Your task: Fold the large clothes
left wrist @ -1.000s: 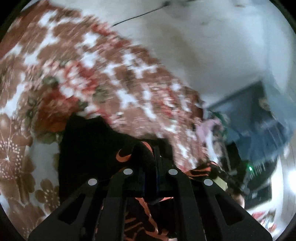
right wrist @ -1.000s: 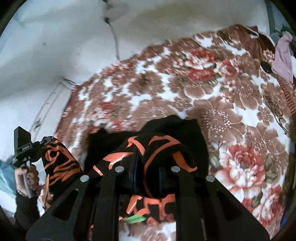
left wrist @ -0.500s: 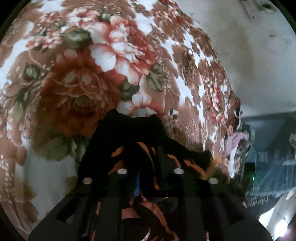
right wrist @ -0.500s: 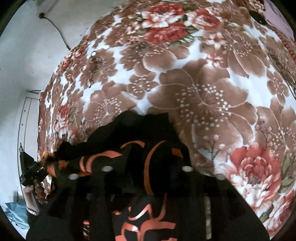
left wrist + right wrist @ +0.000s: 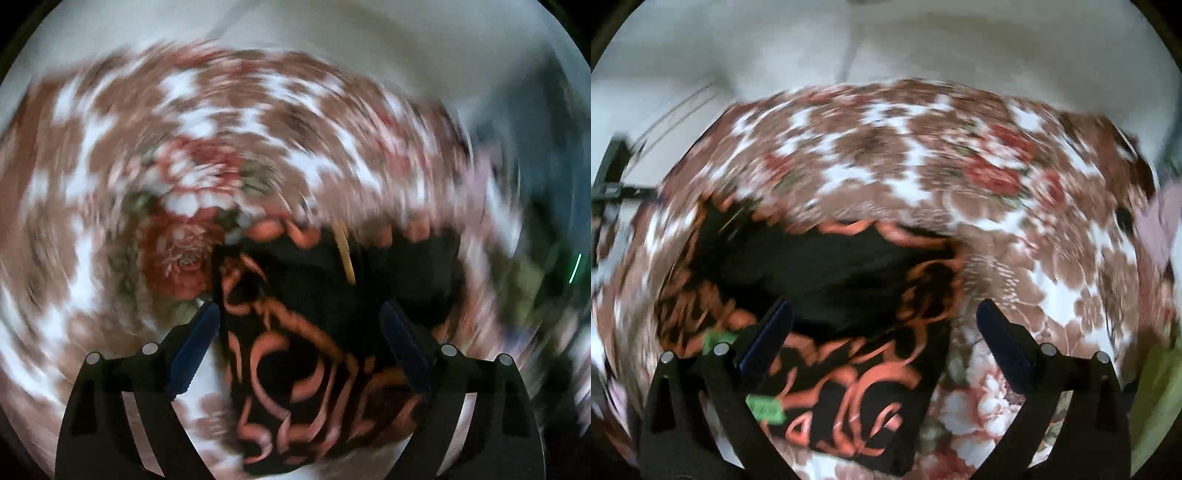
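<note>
My left gripper (image 5: 299,314), matte black angular frame, dark blue pads (image 5: 192,350), round silver screws, my right gripper (image 5: 884,314) the same, black with blue pads (image 5: 764,336)

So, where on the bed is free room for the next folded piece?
Free blanket lies right of the black-and-orange garment and beyond it toward the wall. The left side is crowded: the garment spreads there. Both tools, left and right, are open above it.

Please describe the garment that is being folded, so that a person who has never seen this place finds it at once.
A floral blanket, brown, white and red, covers the whole surface. On it, before the open right gripper, lies the black garment. Only it is black with orange flame-like strokes; green tags show near its edge.
</note>
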{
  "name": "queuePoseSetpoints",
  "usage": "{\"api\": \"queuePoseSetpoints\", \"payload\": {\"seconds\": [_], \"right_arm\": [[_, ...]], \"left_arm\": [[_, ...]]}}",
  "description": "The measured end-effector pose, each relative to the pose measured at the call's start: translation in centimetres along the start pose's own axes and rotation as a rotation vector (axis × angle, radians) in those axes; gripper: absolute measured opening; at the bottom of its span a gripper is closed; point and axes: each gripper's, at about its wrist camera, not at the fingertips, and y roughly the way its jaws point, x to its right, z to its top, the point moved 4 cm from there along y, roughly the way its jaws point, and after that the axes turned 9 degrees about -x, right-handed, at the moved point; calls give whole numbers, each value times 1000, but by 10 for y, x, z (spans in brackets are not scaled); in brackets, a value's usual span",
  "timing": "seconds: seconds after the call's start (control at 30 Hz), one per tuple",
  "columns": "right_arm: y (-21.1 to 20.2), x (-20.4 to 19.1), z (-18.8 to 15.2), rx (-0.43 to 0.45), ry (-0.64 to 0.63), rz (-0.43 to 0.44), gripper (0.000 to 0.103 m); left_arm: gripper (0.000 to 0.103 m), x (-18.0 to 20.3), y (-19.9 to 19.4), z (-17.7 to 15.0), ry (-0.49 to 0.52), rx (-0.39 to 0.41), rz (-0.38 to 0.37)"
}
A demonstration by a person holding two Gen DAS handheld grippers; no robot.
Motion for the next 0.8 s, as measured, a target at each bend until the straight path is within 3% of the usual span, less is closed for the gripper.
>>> {"api": "queuePoseSetpoints", "payload": {"seconds": [0.07,0.13,0.27,0.33,0.43,0.57,0.63,0.67,0.7,0.77,0.8], "right_arm": [[4,-22,-7,-7,-95,-38,98],[12,-38,-15,-13,-195,-92,98],[26,-50,-20,-17,-274,-73,95],[32,-57,-18,-23,-331,-59,81],[42,-67,-14,-45,-428,-39,72],[54,-76,-8,-69,-504,-20,72],[60,-79,-6,-89,-521,14,70],[66,-81,-6,-111,-536,30,66],[70,-84,-7,-126,-547,36,57],[82,-88,-10,-161,-573,34,51],[84,-89,-11,-167,-581,38,35]], "left_arm": [[88,42,7,-19,240,-10,121],[88,65,13,-36,414,-12,192],[87,89,30,-49,617,-5,259],[87,94,39,-47,689,9,264],[82,101,49,-39,754,6,243],[58,105,66,-30,798,-59,177],[47,106,76,-30,813,-129,130],[34,107,81,-32,817,-173,93],[27,106,84,-33,811,-201,60],[15,106,89,-36,796,-247,19],[11,105,91,-38,791,-256,15]]}}
